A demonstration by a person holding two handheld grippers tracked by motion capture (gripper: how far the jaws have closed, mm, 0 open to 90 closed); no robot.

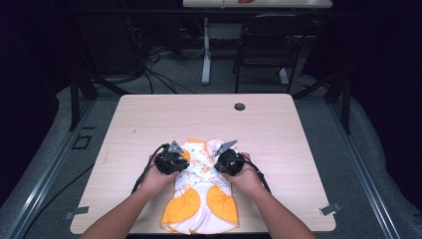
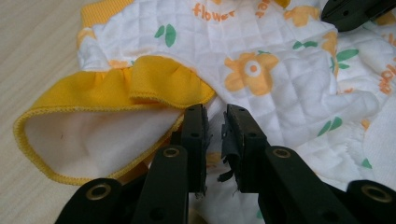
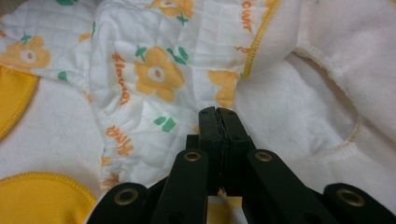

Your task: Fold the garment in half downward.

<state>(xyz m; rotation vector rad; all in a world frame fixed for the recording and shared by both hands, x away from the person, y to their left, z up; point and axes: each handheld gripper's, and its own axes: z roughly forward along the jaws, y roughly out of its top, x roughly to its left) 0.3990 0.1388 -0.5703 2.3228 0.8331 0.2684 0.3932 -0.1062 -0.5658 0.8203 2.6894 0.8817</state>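
A small white quilted garment with orange flowers and yellow trim lies on the near middle of the wooden table. My left gripper sits at its upper left and my right gripper at its upper right, each held in a hand. In the left gripper view the jaws stand a narrow gap apart with a fold of white cloth bunched between them, just beside a yellow ruffle. In the right gripper view the jaws are pressed together on the flowered cloth.
A round cable hole sits in the far part of the tabletop. Beyond the table stand a black chair and a white desk leg. Cables trail from both grippers toward the near edge.
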